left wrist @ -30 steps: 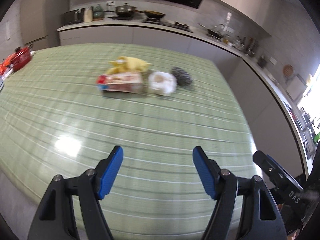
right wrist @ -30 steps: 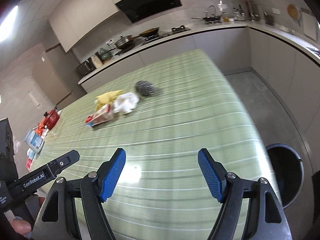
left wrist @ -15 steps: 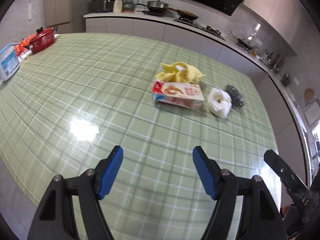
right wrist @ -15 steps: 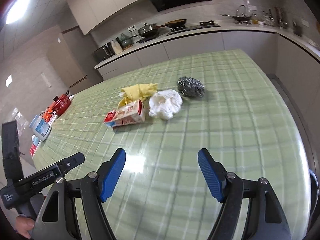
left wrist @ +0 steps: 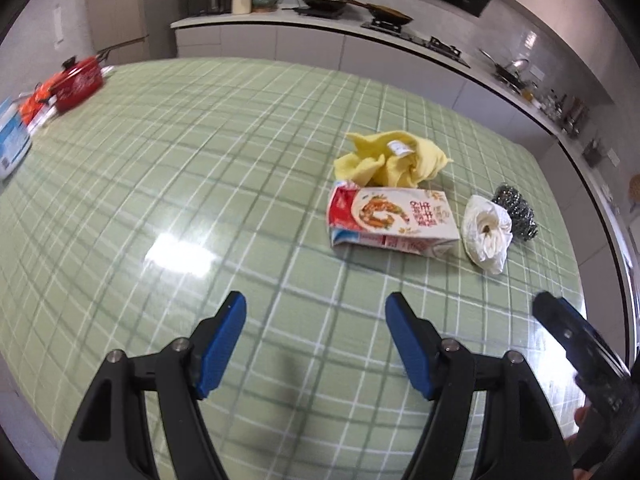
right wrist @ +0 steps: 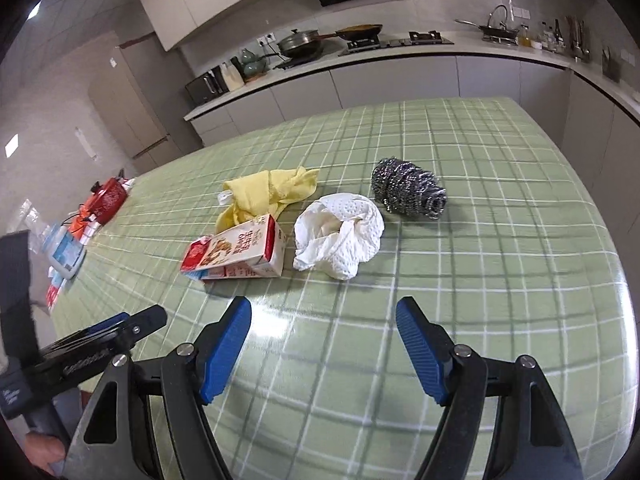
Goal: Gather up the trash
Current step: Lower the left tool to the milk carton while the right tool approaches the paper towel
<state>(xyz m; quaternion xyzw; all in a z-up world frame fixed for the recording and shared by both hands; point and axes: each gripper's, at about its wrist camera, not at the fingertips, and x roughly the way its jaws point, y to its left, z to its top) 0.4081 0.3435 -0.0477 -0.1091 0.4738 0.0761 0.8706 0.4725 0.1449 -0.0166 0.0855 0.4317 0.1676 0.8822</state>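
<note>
On the green checked table [left wrist: 200, 184] lies a small heap: a flattened white and red carton [left wrist: 390, 220] [right wrist: 236, 254], a crumpled white paper towel [left wrist: 488, 234] [right wrist: 340, 236], a yellow cloth [left wrist: 394, 158] [right wrist: 266, 196] and a steel wool scourer [left wrist: 516, 210] [right wrist: 408, 190]. My left gripper [left wrist: 316, 312] is open and empty, short of the carton. My right gripper [right wrist: 324, 316] is open and empty too, just before the paper towel. Each gripper shows at the edge of the other's view.
A red pot [left wrist: 78, 80] [right wrist: 106, 200] and some packets [right wrist: 64, 252] sit at the table's far left edge. Behind runs a kitchen counter [left wrist: 320, 20] with pans and a hob. The table's right edge [right wrist: 600, 216] drops to the floor.
Both grippers have come forward over the table towards the heap, which now looks larger and nearer. The jaws keep the same width. The bin seen earlier at the right is out of view.
</note>
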